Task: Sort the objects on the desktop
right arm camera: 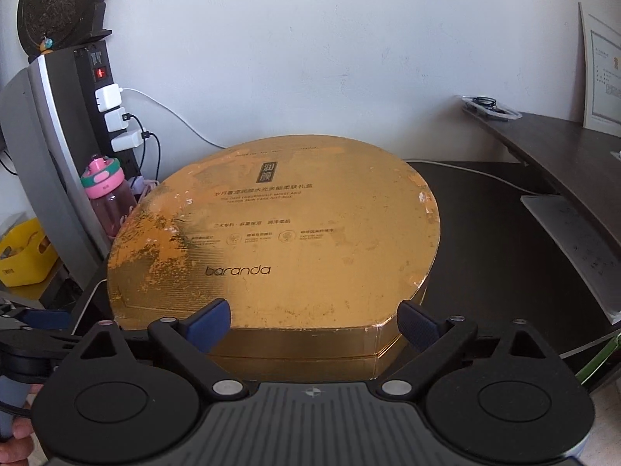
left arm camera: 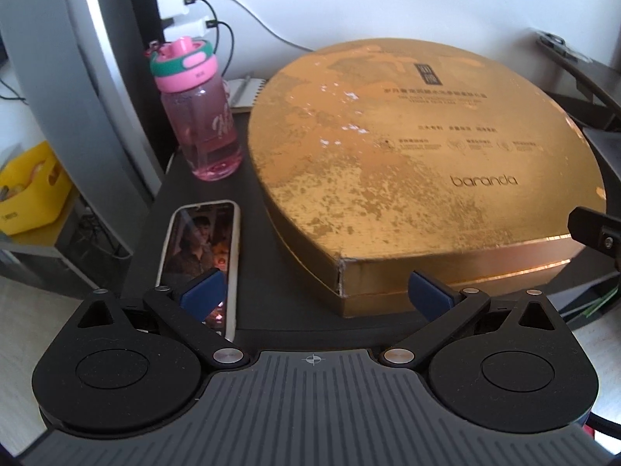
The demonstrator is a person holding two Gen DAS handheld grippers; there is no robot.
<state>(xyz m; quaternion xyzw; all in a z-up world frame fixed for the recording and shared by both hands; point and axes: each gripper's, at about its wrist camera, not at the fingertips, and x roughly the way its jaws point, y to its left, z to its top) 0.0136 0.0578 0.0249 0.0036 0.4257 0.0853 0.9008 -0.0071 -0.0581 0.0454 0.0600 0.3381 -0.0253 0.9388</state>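
Observation:
A large round gold gift box (left arm camera: 407, 147) (right arm camera: 279, 240) lies flat on the dark desk (left arm camera: 256, 272) (right arm camera: 485, 240). Left of it stand a pink water bottle (left arm camera: 198, 116) (right arm camera: 106, 198) and, nearer, a phone (left arm camera: 202, 248) lying face up with its screen lit. My left gripper (left arm camera: 316, 293) hangs open over the desk's front, its left pad above the phone's near end, its right pad by the box's front corner. My right gripper (right arm camera: 312, 324) is open in front of the box's near flat side, nothing between its pads.
A grey monitor (left arm camera: 77, 77) (right arm camera: 42, 147) stands at the left, with a power strip (right arm camera: 104, 89) and plugged-in chargers behind it. A yellow bin (left arm camera: 31, 190) sits lower left. A raised dark shelf (right arm camera: 562, 151) runs along the right, with papers (right arm camera: 574, 248) beneath it.

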